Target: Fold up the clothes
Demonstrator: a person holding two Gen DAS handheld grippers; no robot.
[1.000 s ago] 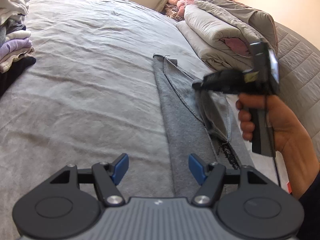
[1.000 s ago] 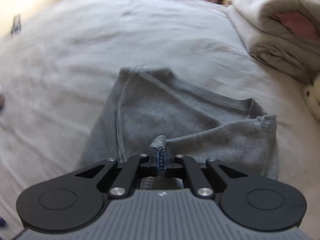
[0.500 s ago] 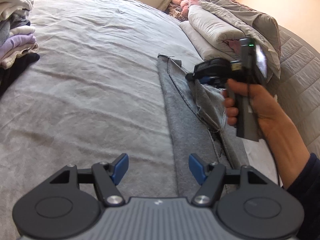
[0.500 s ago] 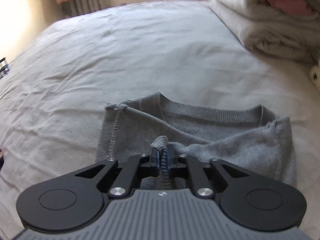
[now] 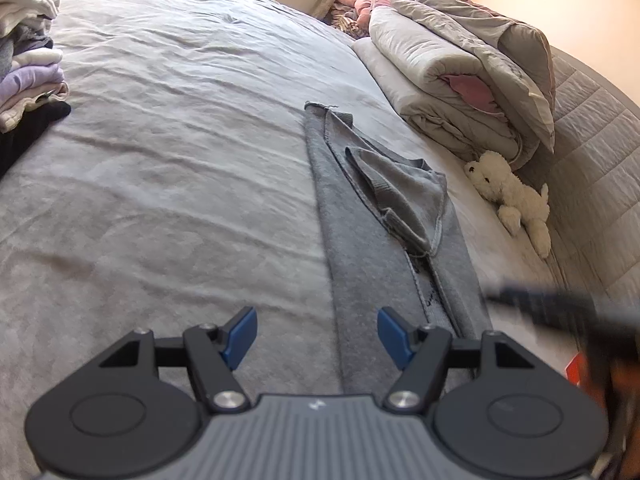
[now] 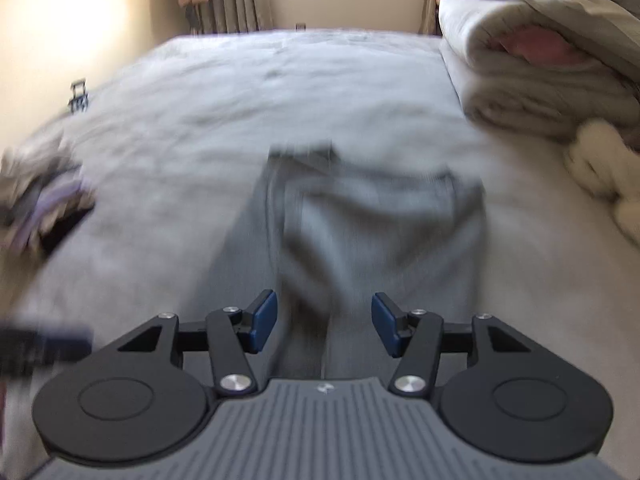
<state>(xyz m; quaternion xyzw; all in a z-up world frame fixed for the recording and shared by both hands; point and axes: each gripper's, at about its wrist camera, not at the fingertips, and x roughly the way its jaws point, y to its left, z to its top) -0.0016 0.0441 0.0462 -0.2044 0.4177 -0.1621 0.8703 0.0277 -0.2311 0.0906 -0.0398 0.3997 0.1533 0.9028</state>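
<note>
A grey sweater (image 5: pixel 360 248) lies in a long narrow strip on the grey bed (image 5: pixel 180 160), with a sleeve (image 5: pixel 404 196) folded back on top of it. My left gripper (image 5: pixel 316 334) is open and empty, low over the near end of the strip. My right gripper (image 6: pixel 324 322) is open and empty above the near part of the sweater (image 6: pixel 360 224), which is blurred by motion. In the left wrist view the right gripper (image 5: pixel 560 308) is a dark blur at the right edge.
A stack of folded clothes (image 5: pixel 28 60) sits at the left of the bed, also in the right wrist view (image 6: pixel 40 208). Rolled duvets and pillows (image 5: pixel 460 80) lie at the far right by the quilted headboard (image 5: pixel 592 152). A white plush dog (image 5: pixel 512 196) lies beside them.
My right gripper let go of the sleeve, opened, and pulled back fast toward the near end. The sleeve now rests folded on the sweater. My left gripper stayed open and nearly still.
</note>
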